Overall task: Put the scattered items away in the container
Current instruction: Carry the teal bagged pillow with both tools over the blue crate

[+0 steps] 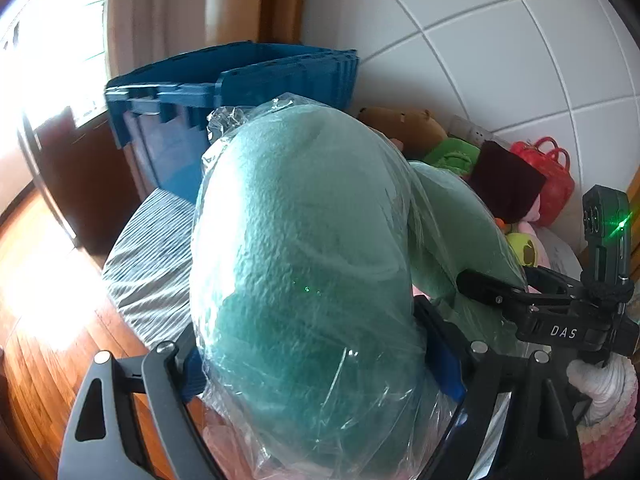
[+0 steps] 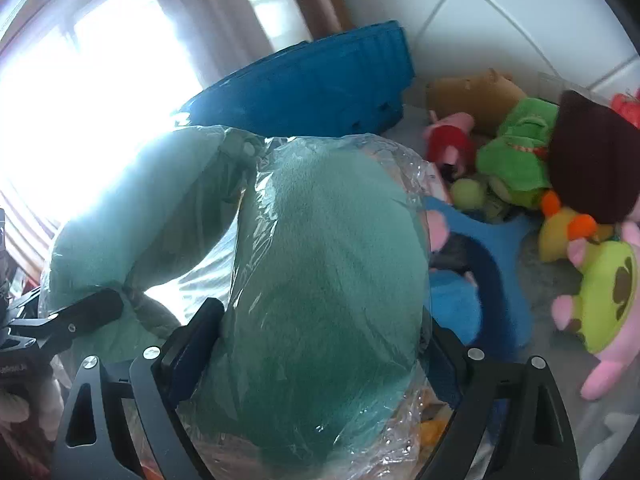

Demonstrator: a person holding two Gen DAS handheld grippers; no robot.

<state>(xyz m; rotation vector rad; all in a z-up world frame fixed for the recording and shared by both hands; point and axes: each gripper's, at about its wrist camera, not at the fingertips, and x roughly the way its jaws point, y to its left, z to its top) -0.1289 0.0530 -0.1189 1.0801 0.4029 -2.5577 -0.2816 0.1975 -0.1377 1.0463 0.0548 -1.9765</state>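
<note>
The blue container (image 1: 224, 92) is the landmark here: it is standing at the back against the tiled wall (image 1: 500, 40), lid flaps folded open so things can drop straight in.

Left of and below the container, the left gripper (image 1: 316, 360) is clamping one arm of a teal neck pillow (image 1: 304, 248) wrapped in clear plastic. Its fingers (image 1: 192, 372) are pressing into the padding from both sides, standing wide only because the pillow is thick. The slippery wrap is probably why the grip is set deep around the arm, not at its tip.

In front of the container, the pillow is hanging in the air between the two tools, its curved end pointing toward the container's rim. It is a bulky, floppy horseshoe, so holding each arm separately is likely keeping it from sagging or swinging on the way over.

Right of the container's near corner, the right gripper (image 2: 320, 344) is squeezing the pillow's other arm in the same manner, its fingers (image 2: 196, 332) sinking into the plastic-covered fabric.

Further right of the container, along the wall, a heap of plush toys is waiting: a brown plush (image 2: 472, 92), a green plush (image 2: 516, 148) and a red bag (image 1: 552, 176). The pillow is not yet in the container.
</note>
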